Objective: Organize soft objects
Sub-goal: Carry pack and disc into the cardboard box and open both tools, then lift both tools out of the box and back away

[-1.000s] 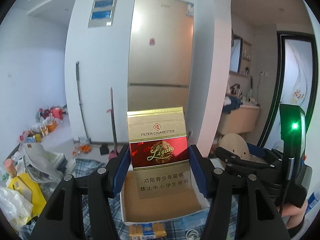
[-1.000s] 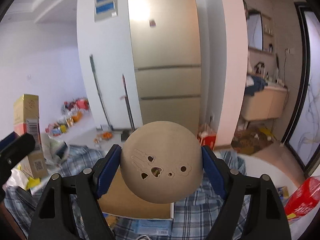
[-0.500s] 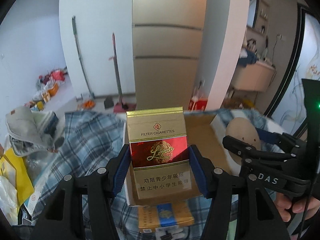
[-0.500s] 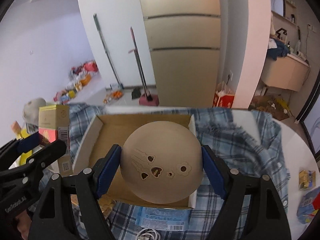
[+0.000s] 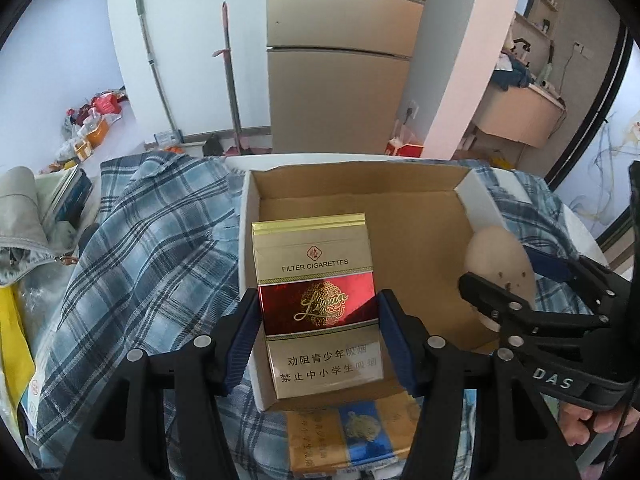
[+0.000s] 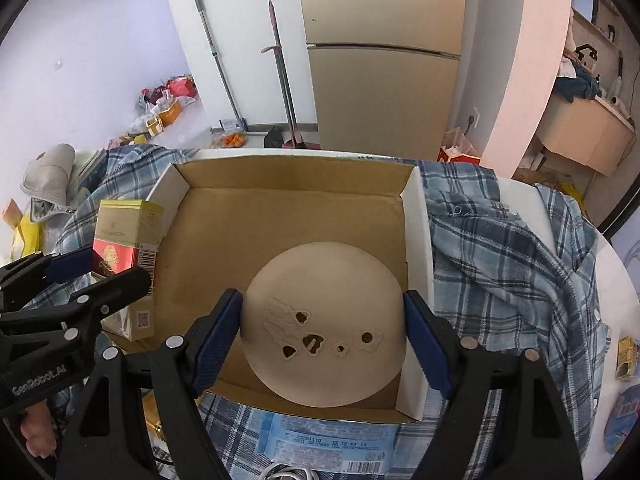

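Observation:
My left gripper (image 5: 318,334) is shut on a gold and red cigarette pack (image 5: 316,304), held upright over the near left corner of an open cardboard box (image 5: 360,184). My right gripper (image 6: 324,344) is shut on a round tan disc (image 6: 324,320) with small cut-out shapes, held over the box floor (image 6: 248,224). In the right wrist view the pack (image 6: 124,240) and the left gripper (image 6: 92,276) stand at the box's left wall. The disc (image 5: 500,264) and right gripper (image 5: 516,280) show at the right in the left wrist view.
A blue plaid shirt (image 6: 500,248) lies under and around the box on a white round table (image 6: 616,280). A yellow-blue pack (image 5: 348,436) and a blue packet (image 6: 320,440) lie at the box's near side. A grey bag (image 5: 20,216) and clutter sit at the left.
Both grippers have come down and tipped towards the table, each keeping its grip. The box, earlier low in view, now lies right under the pack and the disc.

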Action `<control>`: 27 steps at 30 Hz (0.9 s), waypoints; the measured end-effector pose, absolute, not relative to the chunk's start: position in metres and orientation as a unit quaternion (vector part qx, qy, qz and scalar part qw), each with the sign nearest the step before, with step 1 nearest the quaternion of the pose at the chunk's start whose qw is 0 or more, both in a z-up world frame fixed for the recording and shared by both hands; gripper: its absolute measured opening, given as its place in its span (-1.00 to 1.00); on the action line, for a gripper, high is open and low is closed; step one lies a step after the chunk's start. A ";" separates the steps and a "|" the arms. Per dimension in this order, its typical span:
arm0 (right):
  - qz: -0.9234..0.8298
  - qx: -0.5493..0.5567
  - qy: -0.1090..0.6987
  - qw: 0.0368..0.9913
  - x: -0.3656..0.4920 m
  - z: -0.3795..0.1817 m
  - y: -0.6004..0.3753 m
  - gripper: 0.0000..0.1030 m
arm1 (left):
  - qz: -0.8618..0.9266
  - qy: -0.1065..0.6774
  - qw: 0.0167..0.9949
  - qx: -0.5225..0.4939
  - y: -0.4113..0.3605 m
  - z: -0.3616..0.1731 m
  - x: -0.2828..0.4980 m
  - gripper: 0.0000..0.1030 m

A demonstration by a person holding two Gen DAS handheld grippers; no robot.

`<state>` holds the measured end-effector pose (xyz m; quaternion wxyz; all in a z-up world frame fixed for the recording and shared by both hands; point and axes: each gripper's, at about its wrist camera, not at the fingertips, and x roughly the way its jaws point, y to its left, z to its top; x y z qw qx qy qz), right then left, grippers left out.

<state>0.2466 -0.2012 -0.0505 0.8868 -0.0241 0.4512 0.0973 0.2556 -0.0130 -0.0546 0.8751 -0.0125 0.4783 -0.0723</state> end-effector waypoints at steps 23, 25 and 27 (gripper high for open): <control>0.101 -0.010 0.452 0.886 0.248 -0.042 -0.207 0.77 | -0.064 0.445 0.893 -0.010 -0.011 -0.033 0.247 0.63; 0.098 -0.007 0.449 0.888 0.246 -0.038 -0.209 0.77 | -0.055 0.434 0.899 0.001 -0.013 -0.027 0.242 0.63; 0.095 -0.005 0.442 0.892 0.244 -0.032 -0.210 0.77 | -0.059 0.425 0.903 -0.001 -0.013 -0.019 0.236 0.63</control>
